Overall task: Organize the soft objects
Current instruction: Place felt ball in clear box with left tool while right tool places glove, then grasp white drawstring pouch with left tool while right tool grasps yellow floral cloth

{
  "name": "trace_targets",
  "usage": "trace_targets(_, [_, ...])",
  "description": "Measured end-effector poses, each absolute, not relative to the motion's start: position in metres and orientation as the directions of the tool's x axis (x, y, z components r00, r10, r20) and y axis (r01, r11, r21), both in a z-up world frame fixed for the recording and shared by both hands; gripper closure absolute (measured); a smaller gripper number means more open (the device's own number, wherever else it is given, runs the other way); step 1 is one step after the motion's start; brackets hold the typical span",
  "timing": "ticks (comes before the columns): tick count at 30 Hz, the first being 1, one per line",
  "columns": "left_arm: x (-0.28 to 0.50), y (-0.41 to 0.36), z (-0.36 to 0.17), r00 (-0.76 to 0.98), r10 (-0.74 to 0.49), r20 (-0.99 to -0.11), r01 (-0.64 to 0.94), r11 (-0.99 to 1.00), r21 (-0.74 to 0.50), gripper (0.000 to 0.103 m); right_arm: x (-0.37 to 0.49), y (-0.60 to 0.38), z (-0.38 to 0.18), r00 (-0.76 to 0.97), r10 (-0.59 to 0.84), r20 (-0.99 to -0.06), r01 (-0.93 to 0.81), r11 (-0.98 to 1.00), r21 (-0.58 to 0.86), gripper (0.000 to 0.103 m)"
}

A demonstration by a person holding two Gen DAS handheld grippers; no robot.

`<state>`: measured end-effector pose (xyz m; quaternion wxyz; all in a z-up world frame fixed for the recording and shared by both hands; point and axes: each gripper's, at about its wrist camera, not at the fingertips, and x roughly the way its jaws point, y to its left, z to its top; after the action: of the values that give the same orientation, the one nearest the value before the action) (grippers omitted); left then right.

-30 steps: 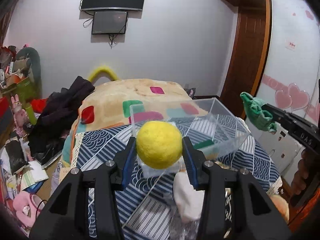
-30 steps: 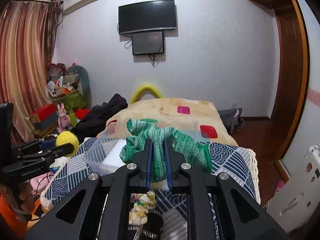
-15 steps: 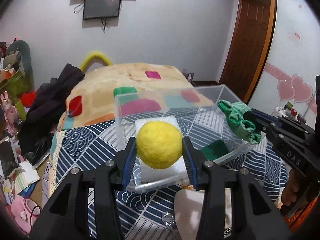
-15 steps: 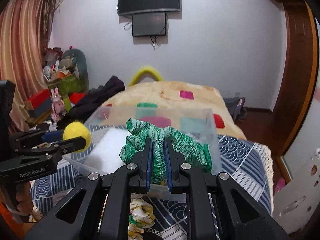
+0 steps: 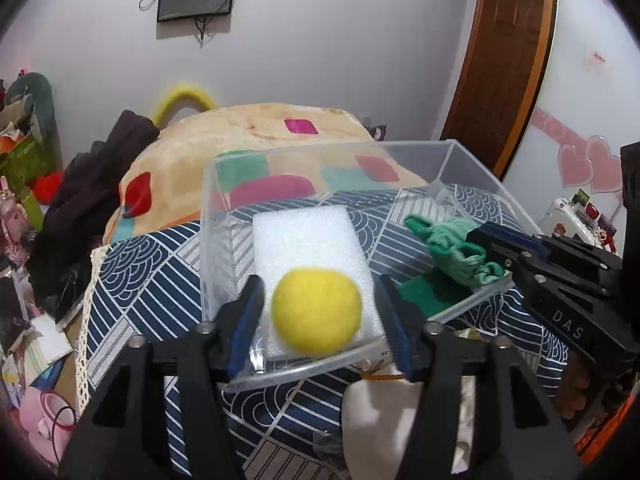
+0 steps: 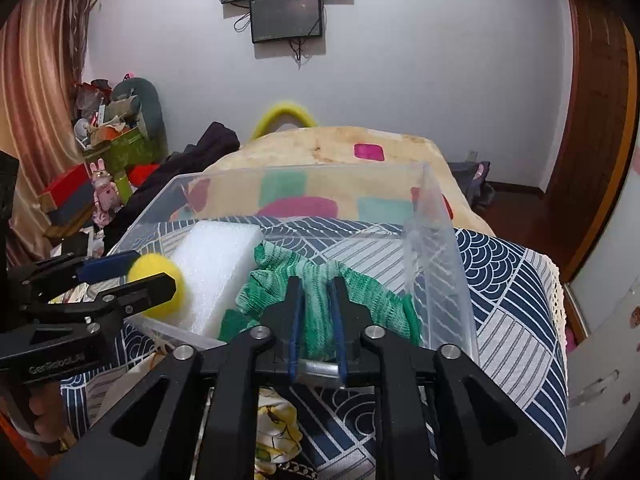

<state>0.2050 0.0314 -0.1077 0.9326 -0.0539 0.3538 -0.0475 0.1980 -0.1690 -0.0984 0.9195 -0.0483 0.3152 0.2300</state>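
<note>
The left claw (image 5: 320, 316) is standing open around the yellow ball (image 5: 317, 311): a gap is showing between the ball and each blue pad, and the ball, slightly blurred, is sitting over the near end of the white foam block (image 5: 308, 248) inside the clear plastic box (image 5: 480, 168). Whether the ball is resting there or dropping is hard to tell.

At about 3 o'clock in the left wrist view, the right claw (image 6: 316, 312) is pinching the green knitted cloth (image 6: 320, 280) between nearly closed jaws, with the cloth hanging over the box's right half, beside the foam. A darker green piece (image 5: 424, 292) is lying on the box floor under it.

The box is sitting on a blue patterned cover on the bed (image 5: 132, 264). At 6 o'clock, in front of the box, a pale soft item (image 5: 380, 412) and a yellow-printed fabric piece (image 6: 276, 428) are lying outside.

Judging from this, the sorting is partway through: foam and the dark green piece are in, the ball is being let go, the cloth is waiting for release, and the loose items near the front look left to gather.
</note>
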Motion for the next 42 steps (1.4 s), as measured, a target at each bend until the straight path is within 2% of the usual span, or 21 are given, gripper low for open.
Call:
trace_targets(4, [0.196, 0.031, -0.097, 0.767, -0.112, -0.631, 0.045, 0.992, -0.122, 0.034, 0.196, -0.179, -0.092, 0.711, 0.396, -0.581, -0.435, 0.897, 0.078, 0.049])
trace_targets(8, [0.183, 0.032, -0.084, 0.787, -0.111, -0.607, 0.043, 0.991, -0.126, 0.019, 0.187, -0.186, -0.08, 0.73, 0.404, -0.551, -0.437, 0.896, 0.077, 0.046])
trace_targets(10, [0.172, 0.032, -0.077, 0.798, -0.111, -0.592, 0.041, 0.991, -0.131, 0.006, 0.183, -0.189, -0.074, 0.739, 0.411, -0.533, -0.44, 0.894, 0.079, 0.041])
trace_targets(15, [0.147, 0.026, -0.074, 0.805, -0.143, -0.576, 0.062, 0.986, -0.157, 0.002, 0.164, -0.196, -0.062, 0.768, 0.414, -0.489, -0.449, 0.892, 0.051, 0.034])
trace_targets(26, [0.132, -0.007, -0.105, 0.705, -0.267, -0.657, 0.148, 0.962, -0.231, 0.002, 0.143, -0.208, -0.08, 0.779, 0.37, -0.507, -0.429, 0.903, 0.001, 0.031])
trace_targets(35, [0.138, -0.016, -0.131, 0.666, -0.254, -0.701, 0.129, 0.965, -0.227, 0.003, 0.144, -0.216, -0.101, 0.735, 0.381, -0.56, -0.422, 0.904, 0.061, 0.031])
trace_targets(38, [0.134, -0.016, -0.131, 0.683, -0.236, -0.691, 0.128, 0.97, -0.206, 0.019, 0.14, -0.214, -0.104, 0.726, 0.388, -0.568, -0.43, 0.9, 0.064, 0.031])
trace_targets(42, [0.131, -0.012, -0.132, 0.676, -0.28, -0.682, 0.159, 0.959, -0.237, 0.038, 0.136, -0.208, -0.108, 0.705, 0.406, -0.581, -0.452, 0.889, 0.073, 0.031])
